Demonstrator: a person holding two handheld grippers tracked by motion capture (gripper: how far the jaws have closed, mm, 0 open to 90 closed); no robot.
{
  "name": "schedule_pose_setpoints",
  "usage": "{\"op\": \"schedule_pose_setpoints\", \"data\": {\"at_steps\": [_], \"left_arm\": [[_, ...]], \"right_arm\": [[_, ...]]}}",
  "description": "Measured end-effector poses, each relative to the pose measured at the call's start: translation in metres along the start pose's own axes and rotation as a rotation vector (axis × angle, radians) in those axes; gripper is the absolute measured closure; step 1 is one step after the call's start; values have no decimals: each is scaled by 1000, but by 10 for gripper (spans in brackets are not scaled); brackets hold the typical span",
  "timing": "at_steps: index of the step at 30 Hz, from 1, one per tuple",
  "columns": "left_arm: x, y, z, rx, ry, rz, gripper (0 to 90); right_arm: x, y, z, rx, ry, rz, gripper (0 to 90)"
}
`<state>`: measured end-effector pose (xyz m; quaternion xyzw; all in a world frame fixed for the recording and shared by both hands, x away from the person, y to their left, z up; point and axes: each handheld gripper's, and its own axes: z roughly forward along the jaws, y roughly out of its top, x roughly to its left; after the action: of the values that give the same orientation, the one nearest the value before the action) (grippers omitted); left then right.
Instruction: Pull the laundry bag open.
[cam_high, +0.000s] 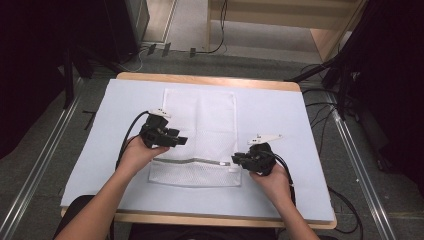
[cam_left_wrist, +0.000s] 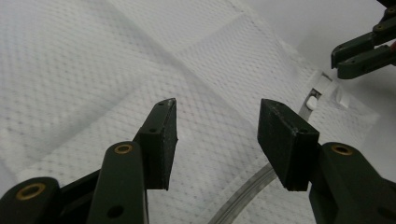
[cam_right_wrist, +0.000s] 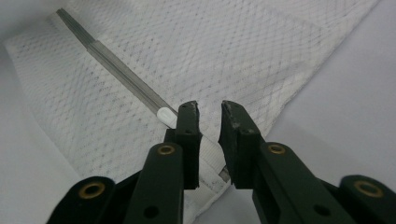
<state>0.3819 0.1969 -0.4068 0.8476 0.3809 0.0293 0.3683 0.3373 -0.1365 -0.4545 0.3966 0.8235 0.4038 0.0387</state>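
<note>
The left gripper (cam_left_wrist: 217, 135) hangs over the white mesh bag (cam_high: 200, 120) with its jaws spread wide and released; mesh shows in the broad gap between them, and they grip nothing. In the high view this gripper (cam_high: 181, 141) sits over the bag's left edge, a little above the zipper (cam_high: 192, 161).

The right gripper (cam_right_wrist: 208, 116) has its jaws drawn close, with a narrow gap left between the tips. They straddle the corner of the bag at the end of the zipper (cam_right_wrist: 121, 77), and the small white zipper pull (cam_right_wrist: 166, 115) lies just beside the left-hand jaw in the right gripper view. Whether the jaws pinch the fabric tab under them or merely rest beside it cannot be told, since the jaws cover the spot. In the high view the right gripper (cam_high: 235, 160) is at the bag's right edge, level with the zipper.

The bag lies flat in the middle of the worktop (cam_high: 280, 115), which is covered by a pale blue sheet, with its zippered end toward the person. From the left gripper view the right gripper (cam_left_wrist: 337, 60) appears at the upper right, cut off by the frame edge, near the zipper pull (cam_left_wrist: 310, 101). The near corner of the bag is hidden behind the right gripper's jaws.
</note>
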Motion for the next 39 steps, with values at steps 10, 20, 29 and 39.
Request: {"op": "schedule_pose_setpoints", "data": {"at_steps": [10, 20, 29, 39], "left_arm": [[-18, 2, 8, -8, -48, 32, 589], [-36, 4, 23, 27, -84, 71, 612], [-50, 6, 40, 48, -120, 86, 675], [-66, 6, 57, 74, -144, 123, 785]], "right_arm": [[2, 0, 10, 44, 30, 8, 900], [3, -3, 14, 92, 4, -24, 900], [2, -7, 17, 90, 0, -59, 900], [1, -9, 17, 79, 9, -69, 900]]}}
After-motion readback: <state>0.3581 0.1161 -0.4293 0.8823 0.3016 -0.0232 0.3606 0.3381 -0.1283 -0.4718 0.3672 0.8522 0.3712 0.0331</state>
